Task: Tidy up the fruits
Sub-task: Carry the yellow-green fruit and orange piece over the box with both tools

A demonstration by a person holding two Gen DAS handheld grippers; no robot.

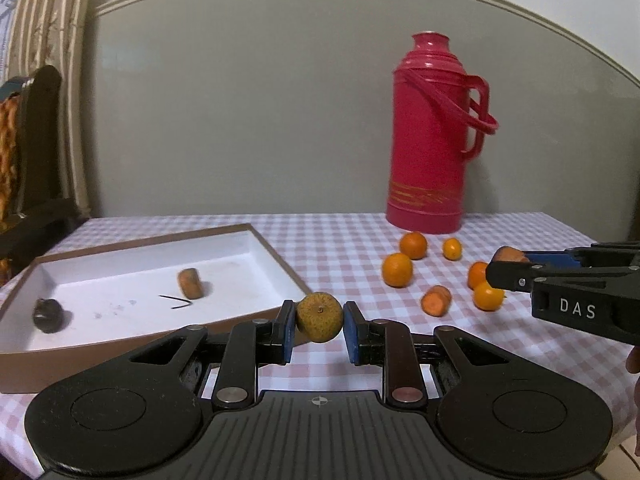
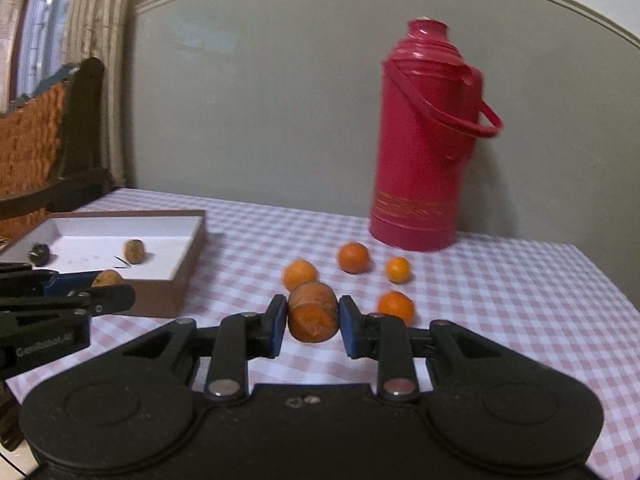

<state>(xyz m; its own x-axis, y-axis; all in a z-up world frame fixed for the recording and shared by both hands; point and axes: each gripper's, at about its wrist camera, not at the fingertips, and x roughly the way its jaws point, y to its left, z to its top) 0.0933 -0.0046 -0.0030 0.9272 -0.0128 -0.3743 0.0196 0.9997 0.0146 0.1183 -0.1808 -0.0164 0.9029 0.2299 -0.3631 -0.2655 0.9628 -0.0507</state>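
The left tongs [image 1: 319,317] clamp a brownish-yellow fruit [image 1: 319,317] just right of the tray [image 1: 256,236], while the right tongs [image 2: 313,317] grip a carrot chunk [image 2: 313,314] before 4 oranges [image 2: 353,257].

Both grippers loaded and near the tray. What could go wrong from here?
1. The brownish round fruit sits at the left gripper pad tips; it may slip.
2. The right gripper and its carrot piece could bump the left one beside the tray.
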